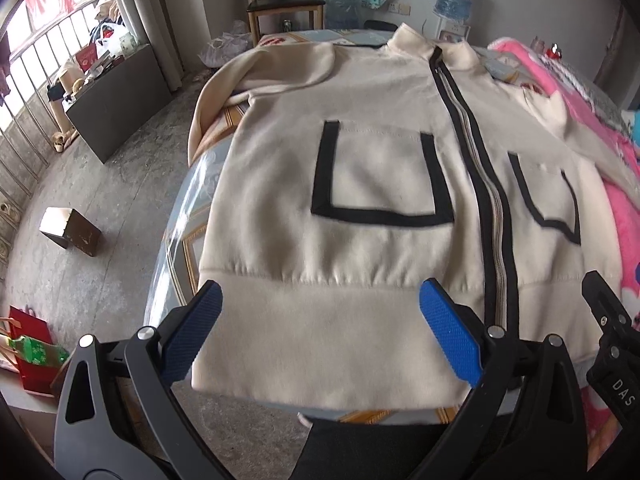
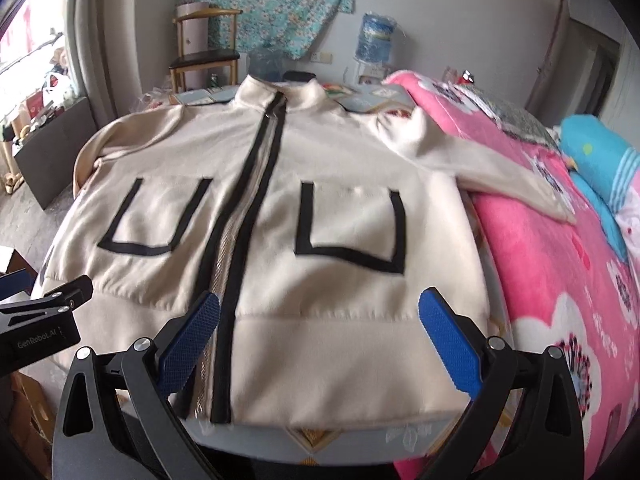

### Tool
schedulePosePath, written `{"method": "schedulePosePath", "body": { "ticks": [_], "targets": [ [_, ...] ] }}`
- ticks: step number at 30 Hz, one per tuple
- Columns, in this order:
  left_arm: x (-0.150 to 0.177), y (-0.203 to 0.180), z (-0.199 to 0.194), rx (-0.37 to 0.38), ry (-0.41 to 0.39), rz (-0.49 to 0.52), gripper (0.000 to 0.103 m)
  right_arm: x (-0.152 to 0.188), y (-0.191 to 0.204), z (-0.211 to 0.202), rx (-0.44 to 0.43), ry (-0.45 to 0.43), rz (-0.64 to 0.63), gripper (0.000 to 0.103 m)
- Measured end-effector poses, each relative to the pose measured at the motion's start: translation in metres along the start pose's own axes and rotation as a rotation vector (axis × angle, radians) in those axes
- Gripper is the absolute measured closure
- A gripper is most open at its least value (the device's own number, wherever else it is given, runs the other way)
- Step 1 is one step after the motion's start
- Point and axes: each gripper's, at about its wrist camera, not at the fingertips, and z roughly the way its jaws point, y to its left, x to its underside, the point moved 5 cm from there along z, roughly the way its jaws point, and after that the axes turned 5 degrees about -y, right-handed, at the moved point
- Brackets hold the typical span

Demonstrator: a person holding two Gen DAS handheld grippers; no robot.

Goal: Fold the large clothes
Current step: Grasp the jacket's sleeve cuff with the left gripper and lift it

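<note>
Cream fleece fills both frames: the jacket [image 1: 360, 184] lies flat, zipped, on the worktop [image 1: 188, 216]. At bottom, the left claw [image 1: 320, 332] and right claw [image 2: 320, 336] hang spread, empty, above the hem. A shallow pinch risks slipping; the upper-left sleeve [image 1: 224, 92] overhanging the edge could drag.
</note>
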Motion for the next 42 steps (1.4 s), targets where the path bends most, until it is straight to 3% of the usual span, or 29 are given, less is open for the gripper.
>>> {"method": "schedulePosePath", "body": {
  "ticks": [3,7,10,14,18,22,26,28,29,31,33,35,42],
  "targets": [
    [-0.020,0.016,0.002,0.039,-0.070,-0.039,0.007,-0.020,0.013,0.009,-0.046,-0.039,-0.046,0.006],
    [-0.047,0.043,0.001,0.119,-0.161,-0.085,0.007,-0.046,0.046,0.027,-0.180,-0.063,-0.130,0.006],
    [-0.066,0.068,0.003,0.139,-0.183,-0.131,0.007,-0.059,0.073,0.041,-0.244,-0.066,-0.199,0.006],
    [-0.089,0.107,0.016,0.139,-0.200,-0.198,0.007,-0.073,0.102,0.059,-0.332,-0.062,-0.228,0.006],
    [-0.111,0.147,0.046,0.064,-0.261,-0.193,0.007,-0.078,0.122,0.077,-0.382,-0.048,-0.230,0.006],
    [-0.133,0.174,0.106,-0.006,-0.153,-0.147,0.008,-0.077,0.134,0.097,-0.391,-0.018,-0.214,0.006],
    [-0.145,0.179,0.156,0.018,-0.050,-0.112,0.008,-0.071,0.132,0.110,-0.406,0.021,-0.184,0.006],
    [-0.149,0.181,0.172,0.011,-0.017,-0.109,0.017,-0.068,0.128,0.117,-0.402,0.036,-0.177,0.006],
    [-0.150,0.183,0.180,0.003,0.000,-0.115,0.032,-0.067,0.124,0.120,-0.399,0.044,-0.169,0.006],
    [-0.152,0.185,0.190,-0.001,0.029,-0.126,0.047,-0.065,0.117,0.124,-0.399,0.054,-0.155,0.006],
    [-0.156,0.185,0.195,0.000,0.047,-0.116,0.078,-0.064,0.111,0.127,-0.398,0.059,-0.144,0.006],
    [-0.162,0.181,0.194,-0.023,0.053,-0.073,0.096,-0.063,0.103,0.130,-0.392,0.063,-0.127,0.006],
    [-0.197,0.178,0.139,-0.109,0.035,0.041,0.100,-0.063,0.082,0.128,-0.390,0.045,-0.084,0.006]
  ]
}}
